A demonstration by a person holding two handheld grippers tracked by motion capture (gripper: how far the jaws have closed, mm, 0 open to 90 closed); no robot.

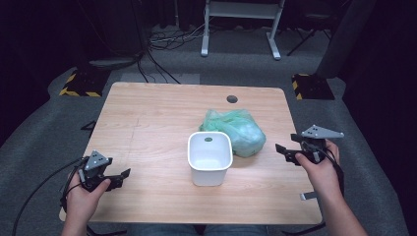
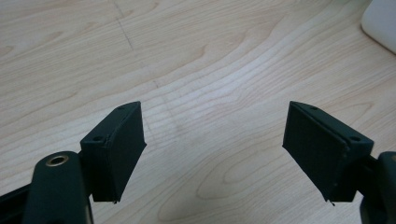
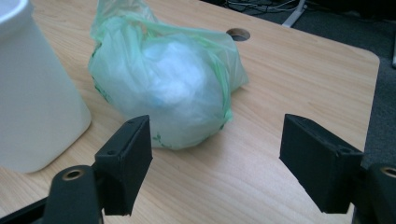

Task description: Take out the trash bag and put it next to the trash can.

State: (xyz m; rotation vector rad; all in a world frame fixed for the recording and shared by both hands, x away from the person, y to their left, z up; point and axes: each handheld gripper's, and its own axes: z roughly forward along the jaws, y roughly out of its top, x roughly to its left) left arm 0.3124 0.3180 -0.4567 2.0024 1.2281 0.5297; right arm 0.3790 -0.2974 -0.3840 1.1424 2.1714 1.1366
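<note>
A white plastic bin [image 1: 209, 176] stands upright and empty at the middle of the wooden table [image 1: 147, 118]. Behind it, to the right and touching it, lies a knotted, filled translucent green bag [image 1: 238, 129]. My right gripper [image 1: 285, 150] hovers at the table's right edge and points left at the bag, open. In the right gripper view, the bag [image 3: 168, 88] lies a short way beyond the wide-apart jaws of the right gripper [image 3: 217, 161], with the bin [image 3: 32, 107] at the left. My left gripper [image 1: 122, 178] rests low at the front left, open over bare wood [image 2: 212, 154].
A round cable hole [image 1: 232, 99] sits near the table's far edge. A corner of the white bin [image 2: 380, 23] shows at the top right of the left gripper view. Grey carpet, cables and a white desk frame [image 1: 241, 19] lie beyond the table.
</note>
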